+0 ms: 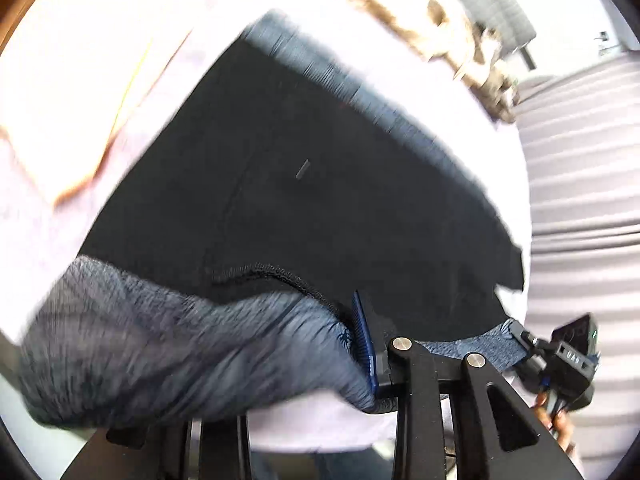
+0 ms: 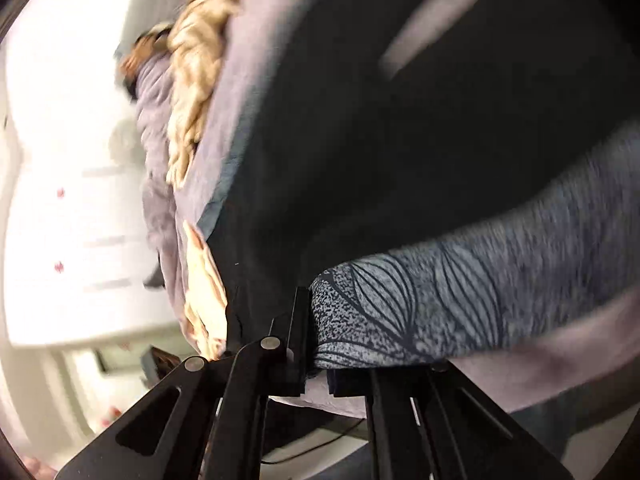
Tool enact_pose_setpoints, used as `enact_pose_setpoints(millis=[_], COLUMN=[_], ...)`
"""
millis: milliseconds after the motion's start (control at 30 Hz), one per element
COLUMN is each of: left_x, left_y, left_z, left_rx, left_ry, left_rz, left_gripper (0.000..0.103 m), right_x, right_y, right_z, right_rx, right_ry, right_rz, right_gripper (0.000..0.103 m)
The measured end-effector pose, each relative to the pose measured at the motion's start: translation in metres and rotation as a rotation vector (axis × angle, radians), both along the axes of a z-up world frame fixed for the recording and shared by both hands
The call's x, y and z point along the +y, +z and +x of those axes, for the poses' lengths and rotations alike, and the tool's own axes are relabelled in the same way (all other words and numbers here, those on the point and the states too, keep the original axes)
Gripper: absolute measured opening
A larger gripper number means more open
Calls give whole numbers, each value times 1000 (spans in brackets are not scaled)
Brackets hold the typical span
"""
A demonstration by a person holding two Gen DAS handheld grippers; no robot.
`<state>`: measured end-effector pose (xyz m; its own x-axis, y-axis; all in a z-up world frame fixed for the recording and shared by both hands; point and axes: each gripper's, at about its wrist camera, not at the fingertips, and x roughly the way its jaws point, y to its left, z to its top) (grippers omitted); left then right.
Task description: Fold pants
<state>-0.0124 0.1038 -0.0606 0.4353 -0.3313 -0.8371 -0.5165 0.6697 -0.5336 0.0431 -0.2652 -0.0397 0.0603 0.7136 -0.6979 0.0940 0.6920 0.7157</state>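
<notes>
Black pants [image 1: 320,184] with a grey-blue patterned waistband lie spread on a pale lilac sheet [image 1: 80,92]. My left gripper [image 1: 366,344] is shut on the patterned band [image 1: 160,344] at the near edge, lifting it. The right gripper [image 1: 568,356] shows at the lower right of the left wrist view, holding the same band's other end. In the right wrist view the right gripper [image 2: 316,344] is shut on the leaf-patterned band [image 2: 420,308], with the black pants [image 2: 360,120] stretching away above. Both views are motion-blurred.
A tan fuzzy blanket [image 1: 440,20] lies along the sheet's far edge and also shows in the right wrist view [image 2: 196,80]. A peach cloth [image 1: 80,184] lies at the left. Grey striped bedding [image 1: 580,160] is on the right. White furniture [image 2: 60,200] stands beyond.
</notes>
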Motion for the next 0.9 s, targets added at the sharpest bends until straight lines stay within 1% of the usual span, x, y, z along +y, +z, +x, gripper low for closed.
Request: enact_pose_setpoints(millis=[33,100,133,167,200,233,300,333,367,400,433,467,500,533,567,600,633,667,700,733,767,800,833,867,900], left_x=[3,9,13,18,23,30,42,48,49,52,53,55,58,59,58,55,50,47,43,40,40,39,40,43,43], left_y=[9,21,25,27,25,17,-1,-18,-29,-43,-55,-61,-63,-60,-52,-41,-28,-14,0,17,24,26,23,16,8], left_z=[12,41,59,71,87,107,129,145,157,165,171,170,166,161,154,149,140,129,118,103,97,92,89,87,89], left_rx=[-28,-69,-86,-95,-96,-85,-47,-9,20,53,75,79,80,81,78,74,66,58,51,24,8,10,37,86,121], left_ry=[1,-1,-17,-33,-45,-55,-74,-91,-101,-109,-110,-103,-92,-84,-90,-103,-120,-126,-123,-110,-115,-126,-128,-116,-110], left_rz=[23,60,87,104,121,136,142,141,147,158,153,148,144,140,146,157,175,223,296,403,451,491,526,538,517], left_gripper=[33,33,34,34,34,34,34,34,34,34,34,34,34,34,36,40,43,68,102,103,103,103,103,103,103], right_x=[8,29,35,43,49,56,76,81,92,96,98,100,106,104,97,94,90,86,84,80,77,78,85,87,87], right_y=[14,32,37,39,37,34,18,10,-6,-20,-32,-52,-64,-78,-85,-87,-82,-77,-69,-52,-44,-34,-29,-26,-24], right_z=[24,65,82,107,121,140,175,184,195,204,210,216,221,224,223,223,220,218,215,208,203,195,192,186,180], right_rx=[-37,-81,-91,-97,-95,-97,-96,-89,-81,-75,-66,-45,-30,-7,6,17,18,11,-8,-42,-63,-77,-83,-90,-100], right_ry=[64,152,178,208,238,267,325,342,359,370,376,378,364,334,310,286,280,289,303,318,325,337,350,362,369], right_rz=[-9,-25,-31,-50,-74,-100,-156,-175,-196,-215,-228,-245,-260,-252,-236,-217,-195,-180,-178,-175,-149,-122,-104,-109,-141], right_gripper=[8,8,8,8,8,8,8,8,8,11,12,13,13,13,13,13,16,30,57,67,70,70,70,70,69])
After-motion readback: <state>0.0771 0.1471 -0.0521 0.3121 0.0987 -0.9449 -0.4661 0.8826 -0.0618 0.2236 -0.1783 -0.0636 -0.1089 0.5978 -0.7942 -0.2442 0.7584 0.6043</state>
